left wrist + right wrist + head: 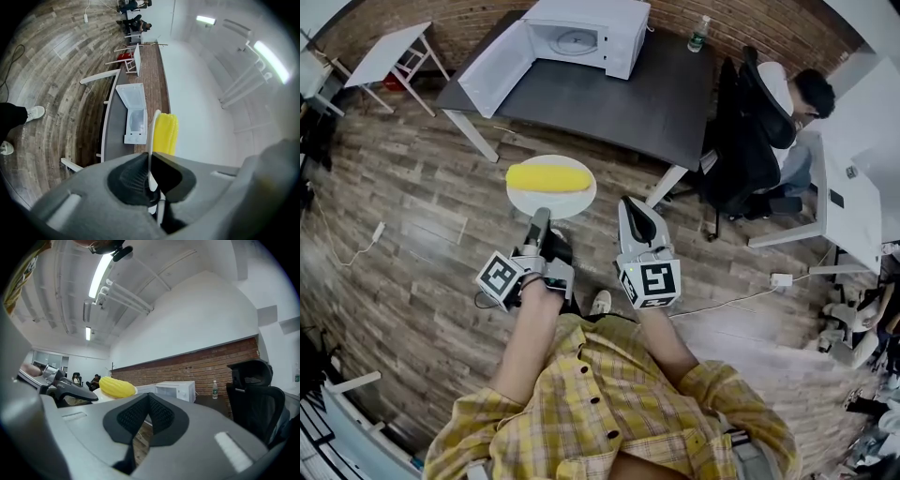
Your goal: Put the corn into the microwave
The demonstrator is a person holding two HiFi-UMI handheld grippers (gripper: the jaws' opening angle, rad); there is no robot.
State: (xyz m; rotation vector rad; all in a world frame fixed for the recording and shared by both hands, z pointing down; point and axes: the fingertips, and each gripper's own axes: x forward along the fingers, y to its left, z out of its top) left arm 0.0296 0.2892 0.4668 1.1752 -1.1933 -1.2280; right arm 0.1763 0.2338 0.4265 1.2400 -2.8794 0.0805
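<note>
Short of the table (661, 108), the left claw (539, 218) pinches the rim of a white plate (574, 202), held level probably so the corn (548, 177) lying on it cannot roll. The right claw (637, 221), closed and empty, hangs beside it. The microwave (581, 36) sits on the table, door open.

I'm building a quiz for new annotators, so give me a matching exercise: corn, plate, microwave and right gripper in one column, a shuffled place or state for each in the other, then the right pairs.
Column one
1. corn
2. plate
3. microwave
4. right gripper

Column two
A. door swung open, standing on the dark table
B. shut, nothing in it
C. rim clamped in the left gripper
D. lying on the plate

Pairs: 1-D, 2-C, 3-A, 4-B
</note>
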